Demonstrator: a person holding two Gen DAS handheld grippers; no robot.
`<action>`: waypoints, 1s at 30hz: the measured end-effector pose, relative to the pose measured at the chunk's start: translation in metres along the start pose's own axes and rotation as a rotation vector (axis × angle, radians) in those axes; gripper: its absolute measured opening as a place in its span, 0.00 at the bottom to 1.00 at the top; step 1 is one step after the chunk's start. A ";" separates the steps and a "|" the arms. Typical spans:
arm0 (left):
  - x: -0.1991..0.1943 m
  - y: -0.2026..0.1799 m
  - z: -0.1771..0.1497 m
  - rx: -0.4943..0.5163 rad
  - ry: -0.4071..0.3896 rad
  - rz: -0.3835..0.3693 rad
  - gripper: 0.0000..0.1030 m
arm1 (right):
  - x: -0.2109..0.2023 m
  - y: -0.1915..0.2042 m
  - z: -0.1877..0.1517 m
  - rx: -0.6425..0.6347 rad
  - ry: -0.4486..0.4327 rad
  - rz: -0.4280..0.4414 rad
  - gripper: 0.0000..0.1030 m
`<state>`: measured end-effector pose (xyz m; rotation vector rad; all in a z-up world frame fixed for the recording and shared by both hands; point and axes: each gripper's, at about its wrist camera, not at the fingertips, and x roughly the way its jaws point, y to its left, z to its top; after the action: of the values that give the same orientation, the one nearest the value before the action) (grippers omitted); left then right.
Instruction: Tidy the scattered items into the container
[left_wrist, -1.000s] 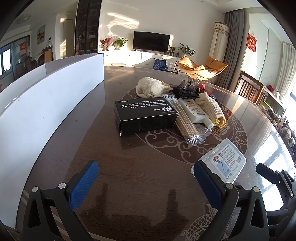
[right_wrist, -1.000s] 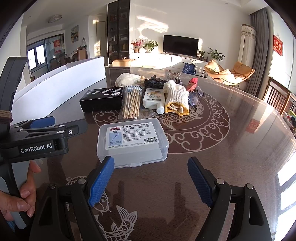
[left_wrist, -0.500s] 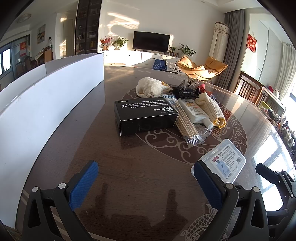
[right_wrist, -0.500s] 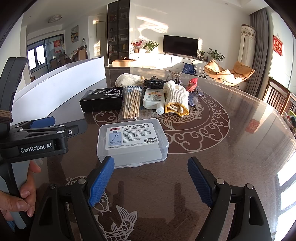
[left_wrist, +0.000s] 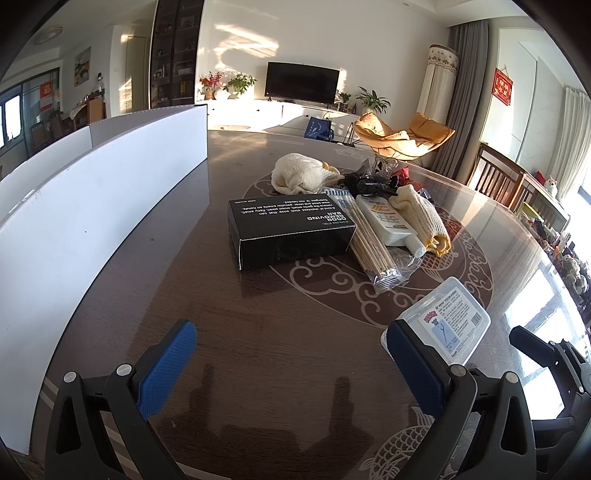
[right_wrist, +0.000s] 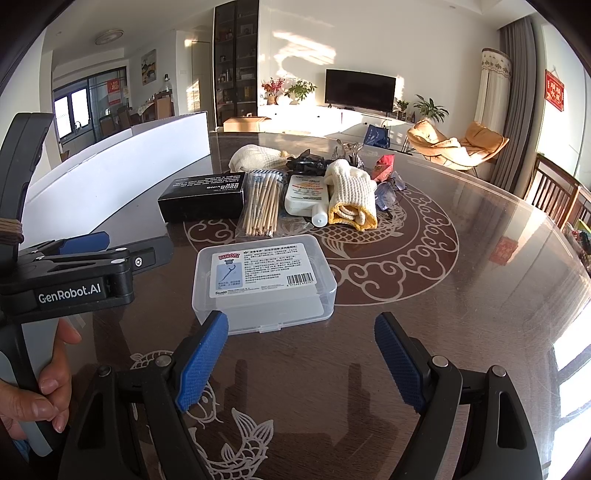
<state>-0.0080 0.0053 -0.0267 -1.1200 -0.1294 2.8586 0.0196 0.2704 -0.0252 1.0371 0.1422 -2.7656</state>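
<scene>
One clear box is lying flat on the surface, long axis crosswise, just beyond the right gripper; two rolled cloths, one black box are sitting behind. Both grippers' jaws are standing open, empty; left gripper.

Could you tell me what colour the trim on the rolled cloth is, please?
Yellow trim on the cream rolled cloth; clearest in the right wrist view.

Dark brown table with cream swirls and fish, black box with white text, white bottle, cream cloth edged yellow, blue gripper pads.
</scene>
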 end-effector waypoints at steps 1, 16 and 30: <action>0.000 0.000 0.000 0.000 0.000 0.000 1.00 | 0.000 0.000 0.000 0.000 0.000 0.000 0.80; -0.001 -0.005 -0.002 -0.014 0.004 -0.018 1.00 | 0.005 -0.001 0.000 -0.003 0.037 -0.009 0.80; -0.005 -0.032 -0.008 -0.016 -0.006 -0.003 1.00 | 0.032 -0.006 0.009 0.018 0.174 0.017 0.80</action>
<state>0.0024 0.0366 -0.0260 -1.1128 -0.1548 2.8638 -0.0110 0.2707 -0.0398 1.2766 0.1321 -2.6637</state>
